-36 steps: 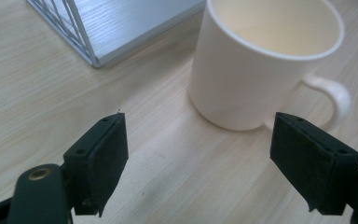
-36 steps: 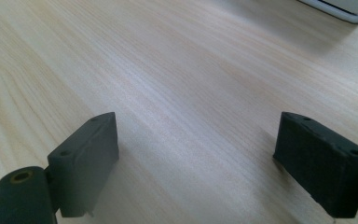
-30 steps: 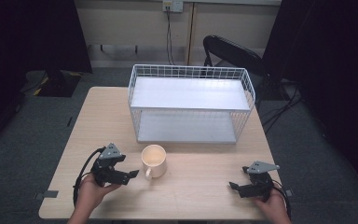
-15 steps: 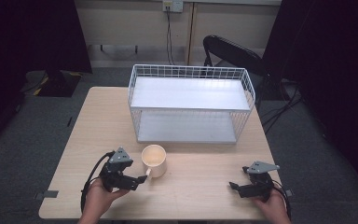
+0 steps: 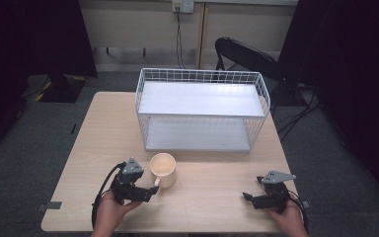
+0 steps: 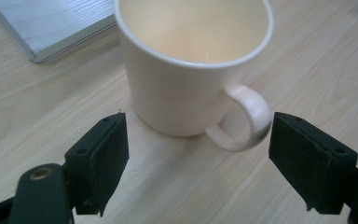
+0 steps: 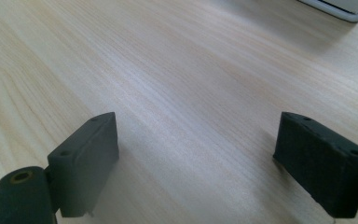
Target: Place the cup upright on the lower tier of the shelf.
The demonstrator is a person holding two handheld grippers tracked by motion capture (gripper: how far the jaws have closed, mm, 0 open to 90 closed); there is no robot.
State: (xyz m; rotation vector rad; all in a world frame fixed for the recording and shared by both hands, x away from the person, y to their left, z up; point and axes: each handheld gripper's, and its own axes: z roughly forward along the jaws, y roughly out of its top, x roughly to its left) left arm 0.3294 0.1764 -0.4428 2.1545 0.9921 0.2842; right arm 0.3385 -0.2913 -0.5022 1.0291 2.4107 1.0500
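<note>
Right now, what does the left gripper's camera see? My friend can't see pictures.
A cream mug stands upright on a wooden table, its handle between the left gripper's open black jaws.

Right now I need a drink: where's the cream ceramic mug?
In the high view, the cream ceramic mug stands front-left on the wooden table, before the white wire rack, beside the left gripper.

upright empty cream mug [image 5: 163, 169]
</note>
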